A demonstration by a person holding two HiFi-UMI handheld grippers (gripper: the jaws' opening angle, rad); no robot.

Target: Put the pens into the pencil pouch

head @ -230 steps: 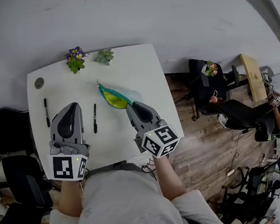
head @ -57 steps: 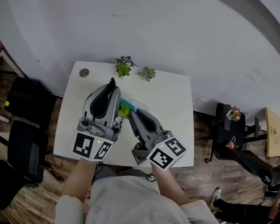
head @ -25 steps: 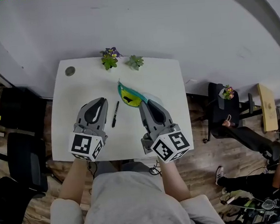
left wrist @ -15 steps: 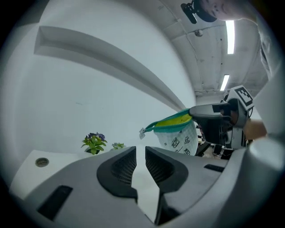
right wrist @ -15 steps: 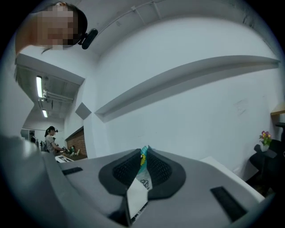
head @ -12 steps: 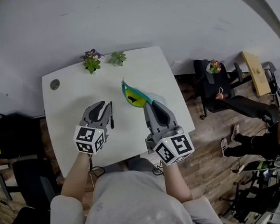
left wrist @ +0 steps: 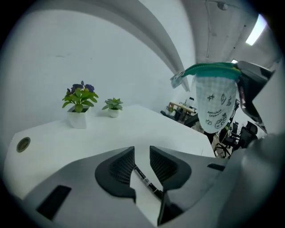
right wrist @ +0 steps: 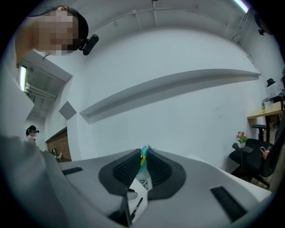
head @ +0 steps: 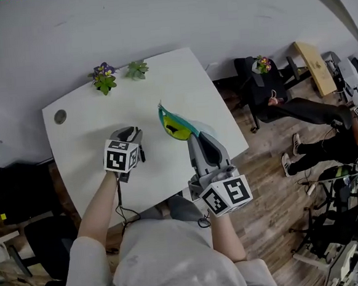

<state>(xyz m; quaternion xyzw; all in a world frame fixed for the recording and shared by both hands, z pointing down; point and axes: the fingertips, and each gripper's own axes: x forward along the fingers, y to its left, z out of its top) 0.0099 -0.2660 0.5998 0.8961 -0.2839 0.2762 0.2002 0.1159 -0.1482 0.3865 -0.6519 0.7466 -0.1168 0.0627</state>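
Left gripper view: shows the left gripper (left wrist: pixel 141 156) unclenched, jaws just now opening wider, straddling a black pen (left wrist: pixel 144 180) that lies flat on the white table (left wrist: pixel 133 124). Runs slantwise through the gap and back under the tool, pressed by neither pad.

Right gripper view: shows the right gripper (right wrist: pixel 143 156) clamped on the teal rim of the pencil pouch (right wrist: pixel 142 181), with pale cloth drooping below the jaws. From the left tool, hangs up and to the right, held aloft.

Judged of the pen: light, stiff, with a slick round barrel, likely to roll or pivot if pinched near one end. Best taken mid-barrel, pads square across it, after turning the tool to match the slant.

Judged of the pouch: soft and limp, liable to sag shut at the mouth. Needs holding taut at the rim.
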